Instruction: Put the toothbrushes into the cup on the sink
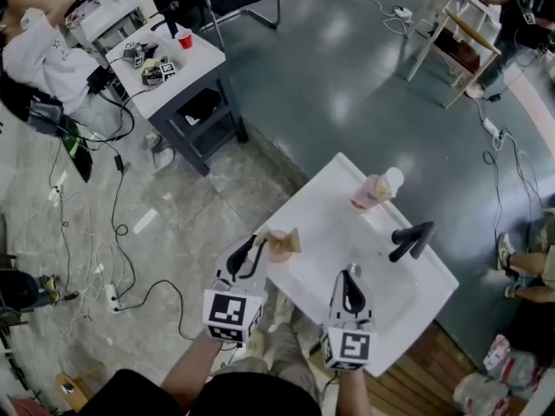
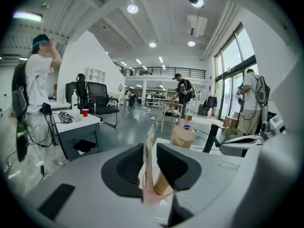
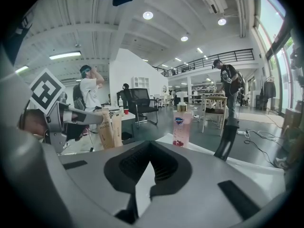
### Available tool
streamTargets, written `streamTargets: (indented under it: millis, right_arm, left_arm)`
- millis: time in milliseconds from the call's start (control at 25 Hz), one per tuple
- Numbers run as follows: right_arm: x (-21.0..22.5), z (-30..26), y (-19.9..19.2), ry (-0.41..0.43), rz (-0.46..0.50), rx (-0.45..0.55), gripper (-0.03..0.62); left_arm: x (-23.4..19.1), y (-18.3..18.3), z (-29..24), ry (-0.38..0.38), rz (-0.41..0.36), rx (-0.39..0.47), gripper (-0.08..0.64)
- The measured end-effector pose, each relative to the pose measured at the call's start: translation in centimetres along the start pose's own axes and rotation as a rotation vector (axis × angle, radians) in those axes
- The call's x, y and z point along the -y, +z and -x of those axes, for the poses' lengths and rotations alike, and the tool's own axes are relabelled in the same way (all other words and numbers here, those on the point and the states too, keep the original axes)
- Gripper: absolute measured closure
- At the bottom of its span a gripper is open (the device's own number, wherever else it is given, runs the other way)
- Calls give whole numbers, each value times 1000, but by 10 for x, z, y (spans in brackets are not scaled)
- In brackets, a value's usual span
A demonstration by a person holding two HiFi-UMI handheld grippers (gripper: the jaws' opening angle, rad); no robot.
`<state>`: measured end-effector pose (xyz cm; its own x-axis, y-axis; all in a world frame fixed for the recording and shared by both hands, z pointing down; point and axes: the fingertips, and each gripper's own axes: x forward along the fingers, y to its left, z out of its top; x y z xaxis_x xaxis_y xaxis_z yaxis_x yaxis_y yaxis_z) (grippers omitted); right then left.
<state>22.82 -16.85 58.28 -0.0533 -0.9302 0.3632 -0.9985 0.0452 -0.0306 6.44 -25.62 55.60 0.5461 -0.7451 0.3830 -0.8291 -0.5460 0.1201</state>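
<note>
Pink and translucent, the cup (image 1: 279,253) stood on the left rim of the white sink (image 1: 329,219), with two brown card toothbrush packs (image 1: 285,242) upright in it. The left tool (image 2: 151,148) had its jaws slightly apart round the thinner pack (image 2: 149,163), a gap showing beside it: released, not pinched. The right tool (image 3: 148,147) hung over the basin, clenched on nothing. A pink soap bottle (image 1: 375,189) and a black tap (image 1: 410,239) stood on the far rim.

Soap bottle (image 1: 375,189), probably, near black faucet (image 1: 411,239); red cup (image 1: 185,39).
</note>
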Motion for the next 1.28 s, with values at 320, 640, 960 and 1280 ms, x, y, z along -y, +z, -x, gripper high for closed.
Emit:
streamTargets:
  millis: [320, 640, 960, 1280]
  right_arm:
    - [3, 1, 6, -5, 7, 7, 593]
    - [-2, 8, 10, -7, 3, -10, 593]
    - [-12, 22, 23, 0, 16, 48, 593]
    - [-36, 53, 40, 1, 35, 118, 594]
  left_arm:
    - [8, 2, -1, -24, -17, -1, 397]
    - [6, 11, 7, -16, -22, 15, 396]
    - [3, 23, 33, 5, -33, 51, 397]
    - [1, 39, 84, 21, -50, 122, 399]
